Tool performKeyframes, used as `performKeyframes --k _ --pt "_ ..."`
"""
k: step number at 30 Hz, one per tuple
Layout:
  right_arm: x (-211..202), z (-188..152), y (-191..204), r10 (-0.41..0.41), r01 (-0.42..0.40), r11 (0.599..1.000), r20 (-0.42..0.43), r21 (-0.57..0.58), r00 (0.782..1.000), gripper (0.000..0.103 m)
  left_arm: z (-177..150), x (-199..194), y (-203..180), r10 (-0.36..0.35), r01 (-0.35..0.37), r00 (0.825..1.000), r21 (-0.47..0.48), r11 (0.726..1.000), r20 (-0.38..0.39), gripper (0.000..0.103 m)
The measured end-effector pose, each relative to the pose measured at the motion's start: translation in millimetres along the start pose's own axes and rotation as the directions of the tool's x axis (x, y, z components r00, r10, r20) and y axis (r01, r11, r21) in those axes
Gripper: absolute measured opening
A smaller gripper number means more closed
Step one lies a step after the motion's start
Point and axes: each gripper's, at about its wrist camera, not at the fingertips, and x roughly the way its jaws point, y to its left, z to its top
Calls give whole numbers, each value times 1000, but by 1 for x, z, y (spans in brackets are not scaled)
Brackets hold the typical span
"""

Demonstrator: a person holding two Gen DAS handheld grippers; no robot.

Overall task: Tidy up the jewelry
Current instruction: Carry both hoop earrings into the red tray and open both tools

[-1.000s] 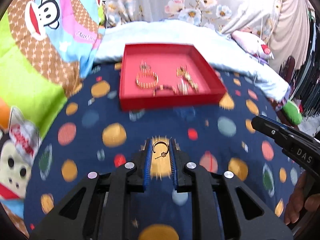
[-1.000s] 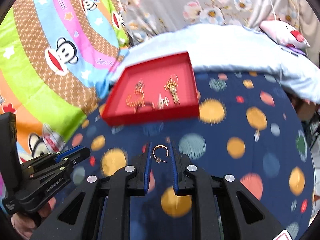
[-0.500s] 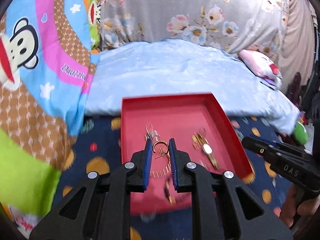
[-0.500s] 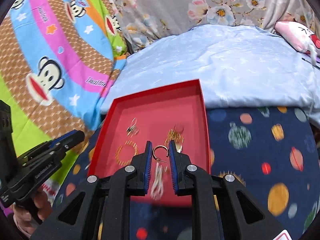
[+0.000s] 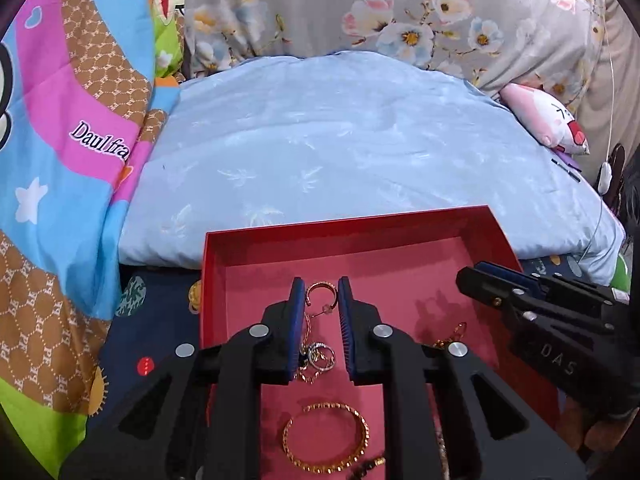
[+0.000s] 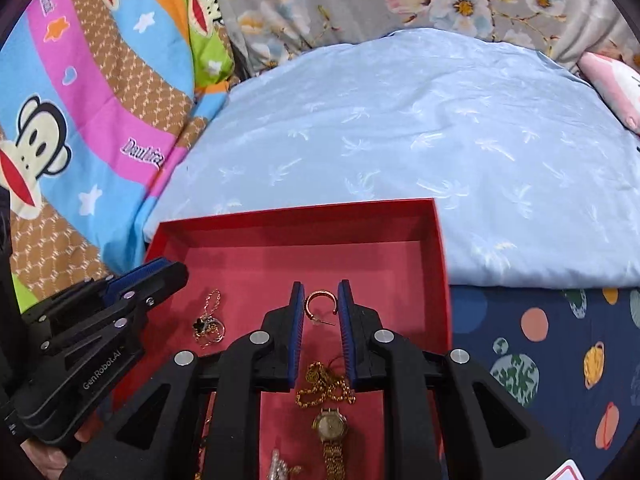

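Note:
A red tray [image 5: 280, 236] [image 6: 442, 264] lies on the bed with jewelry in it. My left gripper [image 5: 321, 292] is shut on a gold hoop earring [image 5: 321, 294] and holds it over the tray's middle. My right gripper [image 6: 321, 300] is shut on a second gold hoop earring [image 6: 320, 305] over the tray. Below the left gripper lie a gold bangle [image 5: 325, 442] and a ring-and-chain cluster [image 5: 318, 358]. Below the right gripper lie a gold watch [image 6: 330, 424] and a gold chain [image 6: 324, 388]. A black-charm necklace [image 6: 209, 322] lies at tray left.
The tray sits on a navy dotted blanket [image 6: 540, 340] against a pale blue quilt [image 5: 340, 152]. A colourful monkey-print blanket [image 5: 60, 160] rises at the left. A pink plush toy [image 5: 548, 120] lies at the far right. The other gripper's body shows at each view's side.
Both grippers have moved forward from over the navy blanket to over the red tray, each still holding its hoop earring. The tray now fills the lower half of both views.

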Motion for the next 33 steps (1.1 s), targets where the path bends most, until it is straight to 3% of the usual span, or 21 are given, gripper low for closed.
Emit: performKeyframes --k 5,10,11,13,19,23,33 --pt "13 -1 2 -19 19 1000 -19 -20 1000 16 -1 15 0 -6 6 1000 -9 1000 -20 17" --pt "15 0 2 -43 43 999 -6 -12 999 23 1 21 6 53 -53 998 -28 998 -17 35" --pt "14 -1 3 -45 45 999 -2 -6 999 28 1 20 5 64 -65 998 -25 998 -11 39" --pt "11 -2 3 -34 34 999 1 6 999 31 0 19 3 80 -81 997 -22 997 -13 40" --pt "-7 -12 9 -27 26 1000 23 15 999 31 -12 1 -17 128 -128 992 45 991 7 41" --pt "-29 -27 9 -34 33 999 44 30 998 37 -21 -18 -20 107 -107 994 21 994 14 43" --pt "-84 -80 18 -66 63 997 95 38 993 39 -62 -67 -38 108 -108 994 20 994 18 53"
